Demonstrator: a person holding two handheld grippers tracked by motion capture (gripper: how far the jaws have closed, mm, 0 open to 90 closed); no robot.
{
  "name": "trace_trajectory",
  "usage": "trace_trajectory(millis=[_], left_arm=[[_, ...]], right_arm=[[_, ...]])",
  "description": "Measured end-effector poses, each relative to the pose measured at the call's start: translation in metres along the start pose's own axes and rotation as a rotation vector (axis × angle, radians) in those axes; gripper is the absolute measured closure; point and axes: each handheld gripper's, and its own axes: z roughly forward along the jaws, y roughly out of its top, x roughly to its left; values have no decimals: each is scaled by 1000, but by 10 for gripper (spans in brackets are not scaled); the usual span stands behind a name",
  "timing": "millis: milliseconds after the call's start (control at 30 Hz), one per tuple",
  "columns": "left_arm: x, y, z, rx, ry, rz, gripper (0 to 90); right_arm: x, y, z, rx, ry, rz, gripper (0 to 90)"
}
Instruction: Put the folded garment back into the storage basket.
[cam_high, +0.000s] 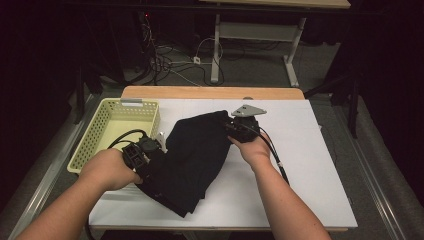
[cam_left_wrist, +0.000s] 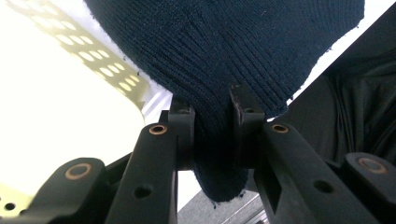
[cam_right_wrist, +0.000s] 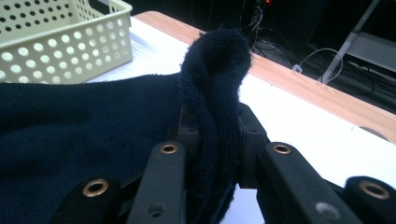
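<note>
- The left gripper (cam_high: 142, 159) is pinching a bunched fold of the dark navy knit garment (cam_high: 192, 160) near the bench's (cam_high: 300, 165) left edge, fingers (cam_left_wrist: 184, 121) narrow on the cloth
- The right gripper (cam_high: 239, 126) is clamping another fold toward the back edge, fingers (cam_right_wrist: 250, 135) narrow too
- Gripping two separate points is probably meant to keep the garment spread for folding
- The yellow perforated basket (cam_high: 112, 131) is sitting at the back left corner
</note>
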Motion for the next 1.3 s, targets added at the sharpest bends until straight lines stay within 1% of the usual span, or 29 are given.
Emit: trace_trajectory(millis=[267,300,400,433,533,567,667,800,867,900,933,967,1033,1200,1300], left_arm=[[1,0,-11,14,-3,-3,734],[1,0,-12,20,0,2,734],[1,1,-15,24,-6,2,734],[2,1,-16,27,-3,9,734],[2,2,-20,28,-3,7,734],[3,2,-22,32,0,12,734],[4,3,-28,27,1,9,734],[6,1,-38,9,9,5,734],[8,-2,-46,3,15,10,734],[9,-4,-49,-7,17,3,734],[10,-6,-52,-10,21,4,734],[11,-8,-56,-17,25,-6,734],[15,-13,-62,-22,30,-11,734],[23,-30,-75,-39,44,-38,734],[28,-41,-80,-50,46,-57,734]], right_arm=[[3,10,-4,-14,3,-15,774],[3,12,-5,-16,2,-15,774],[3,16,-8,-30,6,-11,773],[3,17,-9,-33,4,-7,773],[4,23,-11,-37,1,-14,774],[4,25,-11,-40,-1,-16,773],[4,32,-14,-48,-6,-28,773],[3,45,-16,-65,-11,-32,773],[2,52,-18,-75,-13,-38,773],[3,56,-19,-82,-13,-40,773],[3,60,-19,-86,-12,-44,773],[4,64,-20,-91,-12,-47,773],[6,72,-20,-103,-10,-56,773],[15,89,-17,-128,5,-73,773],[21,99,-13,-126,10,-88,773]])
